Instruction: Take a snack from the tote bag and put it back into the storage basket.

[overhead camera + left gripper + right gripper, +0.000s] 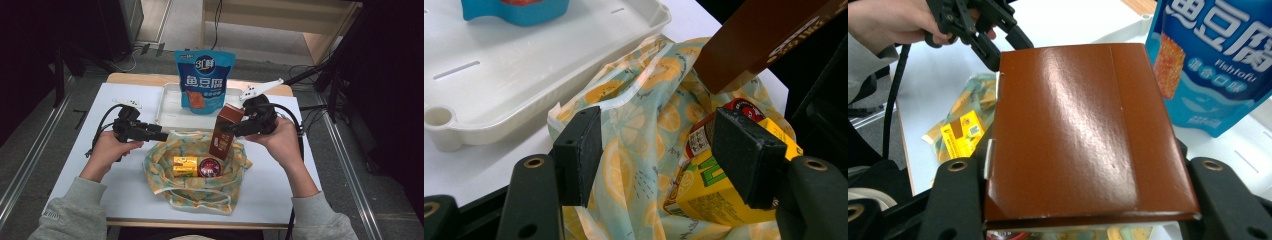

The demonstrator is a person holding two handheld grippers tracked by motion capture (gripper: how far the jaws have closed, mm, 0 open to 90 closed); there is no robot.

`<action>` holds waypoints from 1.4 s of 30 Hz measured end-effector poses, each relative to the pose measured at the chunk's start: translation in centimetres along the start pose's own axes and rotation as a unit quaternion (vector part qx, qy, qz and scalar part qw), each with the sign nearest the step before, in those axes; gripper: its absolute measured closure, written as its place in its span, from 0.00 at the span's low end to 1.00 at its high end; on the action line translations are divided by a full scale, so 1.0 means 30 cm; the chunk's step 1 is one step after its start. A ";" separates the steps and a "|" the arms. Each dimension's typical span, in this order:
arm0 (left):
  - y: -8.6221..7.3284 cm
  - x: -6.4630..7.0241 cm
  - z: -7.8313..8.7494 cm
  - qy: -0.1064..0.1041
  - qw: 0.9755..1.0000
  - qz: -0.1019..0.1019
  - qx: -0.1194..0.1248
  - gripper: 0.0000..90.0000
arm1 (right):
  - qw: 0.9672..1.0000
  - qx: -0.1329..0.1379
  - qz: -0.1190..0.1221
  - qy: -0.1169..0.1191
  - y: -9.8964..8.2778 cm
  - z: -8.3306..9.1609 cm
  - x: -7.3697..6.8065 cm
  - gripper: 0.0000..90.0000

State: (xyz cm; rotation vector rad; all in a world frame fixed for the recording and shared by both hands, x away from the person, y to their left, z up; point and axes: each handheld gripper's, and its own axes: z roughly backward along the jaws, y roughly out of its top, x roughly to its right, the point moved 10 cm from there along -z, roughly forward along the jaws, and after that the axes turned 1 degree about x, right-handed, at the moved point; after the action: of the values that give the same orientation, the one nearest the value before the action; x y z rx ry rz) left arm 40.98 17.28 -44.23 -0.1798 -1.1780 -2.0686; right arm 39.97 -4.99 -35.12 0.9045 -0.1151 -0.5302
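Brown carton over lemon-print bag
Right claw (235,126) grips tall brown carton (224,131); left claw (161,136) released at lemon-print cloth bag (165,167) rim. Keep carton vertical w/ mouth wide.

Blue snack pouch (204,82) with white lettering stands upright in a white tray (167,102) at the far middle of the white worktop (75,165). Yellow carton (185,166) and a red-topped round can (209,167) lie side by side, touching. Beyond the worktop: grey floor (185,25) with black cables (125,60), dark surroundings either side.
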 end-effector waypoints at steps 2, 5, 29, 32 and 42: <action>0.000 0.000 0.001 0.001 1.000 -0.001 0.000 0.42 | 1.000 0.004 0.002 0.001 0.015 0.010 -0.001 0.49; -0.001 -0.002 0.001 0.003 1.000 0.000 -0.001 0.42 | 1.000 0.006 0.004 0.000 0.039 0.020 -0.001 0.49; -0.013 0.002 -0.004 -0.006 1.000 -0.008 -0.003 0.41 | 0.999 0.015 -0.009 -0.028 0.202 -0.016 0.091 0.49; -0.013 0.002 -0.003 -0.006 1.000 -0.009 -0.003 0.41 | 0.999 0.014 -0.014 -0.030 0.207 -0.038 0.114 0.49; -0.013 -0.002 -0.001 -0.004 1.000 -0.008 -0.003 0.41 | 0.999 0.011 -0.024 -0.040 0.221 -0.112 0.175 0.49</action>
State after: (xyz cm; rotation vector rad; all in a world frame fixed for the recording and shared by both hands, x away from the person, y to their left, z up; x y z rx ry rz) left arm 40.77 17.42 -44.54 -0.1815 -1.1825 -2.0871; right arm 48.15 -1.82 -32.73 0.9099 -0.1735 -0.6106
